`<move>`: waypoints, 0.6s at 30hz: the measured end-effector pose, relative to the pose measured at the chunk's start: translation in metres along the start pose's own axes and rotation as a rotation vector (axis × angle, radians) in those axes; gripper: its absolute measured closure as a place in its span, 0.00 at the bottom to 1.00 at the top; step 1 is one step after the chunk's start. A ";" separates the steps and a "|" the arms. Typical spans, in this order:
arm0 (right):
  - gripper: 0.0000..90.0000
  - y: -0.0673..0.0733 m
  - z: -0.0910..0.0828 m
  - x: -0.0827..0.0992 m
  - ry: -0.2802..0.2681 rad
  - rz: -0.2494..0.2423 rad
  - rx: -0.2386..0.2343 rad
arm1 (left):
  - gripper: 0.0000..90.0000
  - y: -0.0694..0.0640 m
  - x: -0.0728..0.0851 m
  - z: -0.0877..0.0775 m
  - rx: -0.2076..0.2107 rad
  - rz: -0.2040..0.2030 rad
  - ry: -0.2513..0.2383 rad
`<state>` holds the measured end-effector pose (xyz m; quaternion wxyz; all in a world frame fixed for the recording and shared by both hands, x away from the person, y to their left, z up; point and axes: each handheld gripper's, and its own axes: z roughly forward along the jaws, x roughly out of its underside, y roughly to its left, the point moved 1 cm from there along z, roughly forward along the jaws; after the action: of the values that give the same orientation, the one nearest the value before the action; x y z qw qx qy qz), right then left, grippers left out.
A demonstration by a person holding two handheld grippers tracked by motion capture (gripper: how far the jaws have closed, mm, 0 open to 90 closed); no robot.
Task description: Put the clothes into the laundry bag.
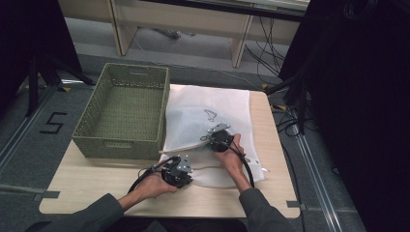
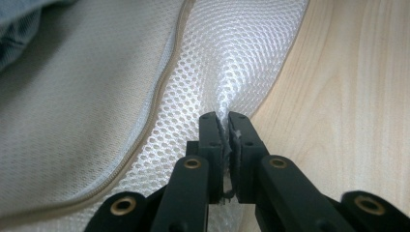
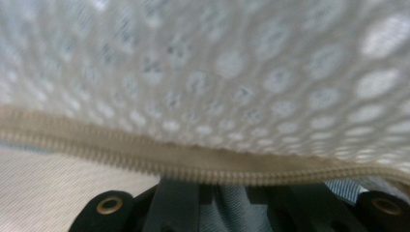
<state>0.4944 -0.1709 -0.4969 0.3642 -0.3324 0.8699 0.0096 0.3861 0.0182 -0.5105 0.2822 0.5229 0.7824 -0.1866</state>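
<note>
The wooden table [image 1: 96, 181] carries a green woven basket [image 1: 126, 110] on its far left part and a white mesh laundry bag [image 1: 212, 116] spread over its right half, touching the basket's side. A beige zipper [image 3: 203, 162] runs along the bag's opening. The right gripper [image 1: 218, 137] sits mid-bag, its jaws nearly together under the zipper edge with blue-grey cloth between them. The left gripper [image 2: 222, 126], near the bag's front edge, pinches a fold of mesh tight.

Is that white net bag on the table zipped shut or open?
Open, at least partly. On the white mesh bag, the beige zipper edge lifts away from the layer beneath, and bluish cloth shows inside the gap.
</note>
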 end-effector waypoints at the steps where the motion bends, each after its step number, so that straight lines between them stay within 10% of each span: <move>1: 0.85 0.001 -0.002 0.000 0.005 0.025 -0.007 | 0.93 0.000 0.000 0.000 0.003 -0.004 -0.004; 9: 0.62 0.004 -0.040 0.004 -0.034 0.110 -0.165 | 0.92 -0.001 0.000 0.000 0.006 -0.013 -0.011; 18: 0.59 0.019 -0.061 0.009 -0.063 0.081 -0.269 | 0.91 -0.002 0.000 0.000 0.004 -0.016 -0.006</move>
<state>0.4405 -0.1770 -0.4621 0.3430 -0.3422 0.8616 0.1511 0.3845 0.0174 -0.5105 0.2817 0.5167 0.7853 -0.1920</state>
